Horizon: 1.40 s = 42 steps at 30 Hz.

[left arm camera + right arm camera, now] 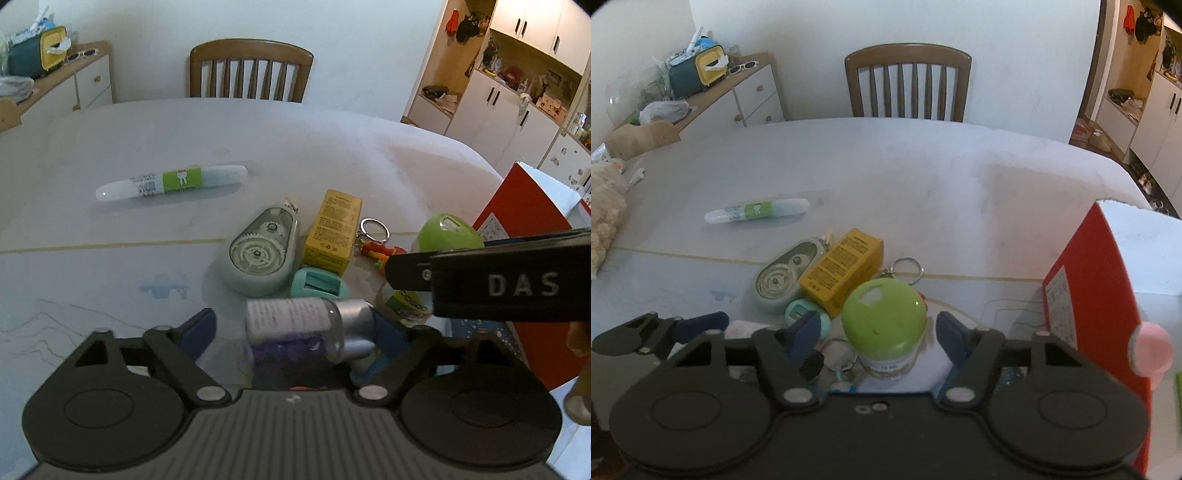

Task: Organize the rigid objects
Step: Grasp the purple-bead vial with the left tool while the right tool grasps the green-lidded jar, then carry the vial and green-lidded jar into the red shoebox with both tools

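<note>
A pile of small items lies near the table's front: a correction tape dispenser (258, 254), a yellow box (332, 232), a teal sharpener (319, 284), a key ring (375, 227) and a green-lidded jar (448, 232). My left gripper (295, 328) is open around a clear bottle with a silver cap (306, 325) lying on its side. My right gripper (879, 332) is open with the green-lidded jar (884, 317) upright between its fingers; it crosses the left wrist view as a black bar. A toothbrush case (171, 182) lies apart to the left.
A red and white box (1100, 288) stands at the right. A wooden chair (908, 79) is behind the table's far edge (886, 122). A sideboard (738, 92) with clutter stands at the left wall. Cupboards (517, 92) stand at the right.
</note>
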Motion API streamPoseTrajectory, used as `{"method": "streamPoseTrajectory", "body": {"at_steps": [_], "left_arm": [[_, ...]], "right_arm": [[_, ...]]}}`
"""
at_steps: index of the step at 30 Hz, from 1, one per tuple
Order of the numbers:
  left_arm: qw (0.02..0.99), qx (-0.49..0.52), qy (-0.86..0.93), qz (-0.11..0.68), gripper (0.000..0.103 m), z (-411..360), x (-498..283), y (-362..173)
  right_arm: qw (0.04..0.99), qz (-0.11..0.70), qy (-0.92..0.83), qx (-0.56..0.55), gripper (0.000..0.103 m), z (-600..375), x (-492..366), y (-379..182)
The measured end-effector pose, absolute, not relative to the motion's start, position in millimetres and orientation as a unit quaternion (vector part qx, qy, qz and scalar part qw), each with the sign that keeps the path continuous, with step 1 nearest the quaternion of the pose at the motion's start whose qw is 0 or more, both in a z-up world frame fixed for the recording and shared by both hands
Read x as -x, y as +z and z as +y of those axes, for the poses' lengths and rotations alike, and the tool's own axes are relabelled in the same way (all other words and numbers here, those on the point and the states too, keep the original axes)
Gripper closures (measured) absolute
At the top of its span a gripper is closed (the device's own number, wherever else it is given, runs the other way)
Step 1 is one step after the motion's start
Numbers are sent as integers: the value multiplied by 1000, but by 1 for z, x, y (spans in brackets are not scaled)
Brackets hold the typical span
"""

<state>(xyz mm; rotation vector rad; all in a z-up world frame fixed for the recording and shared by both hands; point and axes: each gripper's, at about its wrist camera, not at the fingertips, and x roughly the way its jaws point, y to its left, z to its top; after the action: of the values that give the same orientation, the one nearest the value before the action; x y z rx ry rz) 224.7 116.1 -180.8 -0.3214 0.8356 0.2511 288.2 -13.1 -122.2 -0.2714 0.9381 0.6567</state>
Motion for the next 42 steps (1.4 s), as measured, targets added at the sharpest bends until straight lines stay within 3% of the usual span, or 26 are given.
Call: {"method": "streamPoseTrajectory", "body": {"at_steps": [8, 22, 42], "left_arm": [[893, 162, 119, 403, 29, 119, -225, -182], [902, 138, 108, 394, 30, 116, -219, -166], [921, 118, 62, 365, 30, 69, -210, -70]], "right_arm": [[833, 444, 302, 134, 59, -12, -289, -125], [845, 431, 291, 123, 60, -34, -280, -110], [861, 400, 305, 77, 60, -105, -260, -26]]}}
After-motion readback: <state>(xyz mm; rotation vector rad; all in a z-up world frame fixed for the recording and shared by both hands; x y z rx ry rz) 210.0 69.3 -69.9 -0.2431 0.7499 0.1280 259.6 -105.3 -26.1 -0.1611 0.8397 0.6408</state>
